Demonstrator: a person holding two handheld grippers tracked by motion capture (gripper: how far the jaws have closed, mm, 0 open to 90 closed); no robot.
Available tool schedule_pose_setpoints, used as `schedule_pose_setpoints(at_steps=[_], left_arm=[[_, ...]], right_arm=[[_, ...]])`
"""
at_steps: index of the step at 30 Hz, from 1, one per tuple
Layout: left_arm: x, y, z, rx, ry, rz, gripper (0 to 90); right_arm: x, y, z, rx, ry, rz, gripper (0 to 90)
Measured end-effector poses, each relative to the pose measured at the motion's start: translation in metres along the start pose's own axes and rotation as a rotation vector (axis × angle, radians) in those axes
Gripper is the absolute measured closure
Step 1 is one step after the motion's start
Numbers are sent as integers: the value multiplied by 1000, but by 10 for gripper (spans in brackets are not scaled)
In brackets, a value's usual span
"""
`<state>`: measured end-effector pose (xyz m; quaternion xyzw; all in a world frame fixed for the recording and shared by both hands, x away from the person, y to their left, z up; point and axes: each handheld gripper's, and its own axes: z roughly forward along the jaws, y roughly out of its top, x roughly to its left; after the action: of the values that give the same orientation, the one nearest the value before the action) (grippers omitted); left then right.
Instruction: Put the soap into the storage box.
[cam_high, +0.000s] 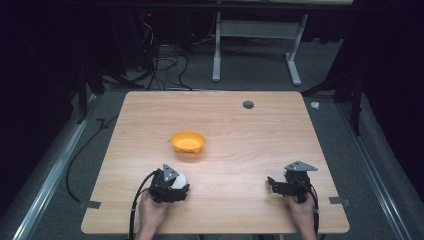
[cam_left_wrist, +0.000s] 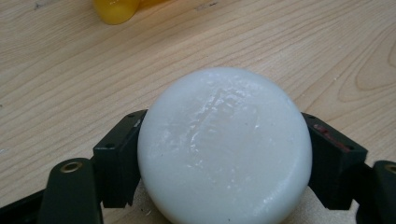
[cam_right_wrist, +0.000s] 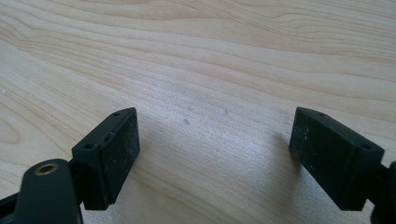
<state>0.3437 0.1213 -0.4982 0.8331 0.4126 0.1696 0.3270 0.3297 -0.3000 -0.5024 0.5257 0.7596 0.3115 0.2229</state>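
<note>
With the left gripper (cam_left_wrist: 224, 154) pinching the round white soap-like puck (cam_left_wrist: 224, 147) and the right gripper (cam_right_wrist: 215, 154) spread wide, carry it gently to the small orange plastic bowl (cam_high: 188, 142).

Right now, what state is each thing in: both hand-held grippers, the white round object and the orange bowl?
Left hand-held gripper: shut on the white round object, jaws pressed to both its sides.
White round object: held between the jaws, near the table's front edge.
Right hand-held gripper: open, nothing between its jaws, over bare wood.
Orange bowl: upright mid-table, untouched, apart from both grippers.
Table: bare wood elsewhere.
</note>
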Motion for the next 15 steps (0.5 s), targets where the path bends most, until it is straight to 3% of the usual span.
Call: schedule_pose_setpoints(at_steps=[3, 9, 15], left_arm=[[1, 0, 0, 0, -1, -10, 246], [7, 2, -7, -35, -30, -67, 245], [9, 2, -10, -37, -35, -79, 246]], right_arm=[[0, 0, 0, 0, 0, -1, 170], [0, 0, 0, 0, 0, 0, 171], [0, 0, 0, 0, 0, 0, 170]])
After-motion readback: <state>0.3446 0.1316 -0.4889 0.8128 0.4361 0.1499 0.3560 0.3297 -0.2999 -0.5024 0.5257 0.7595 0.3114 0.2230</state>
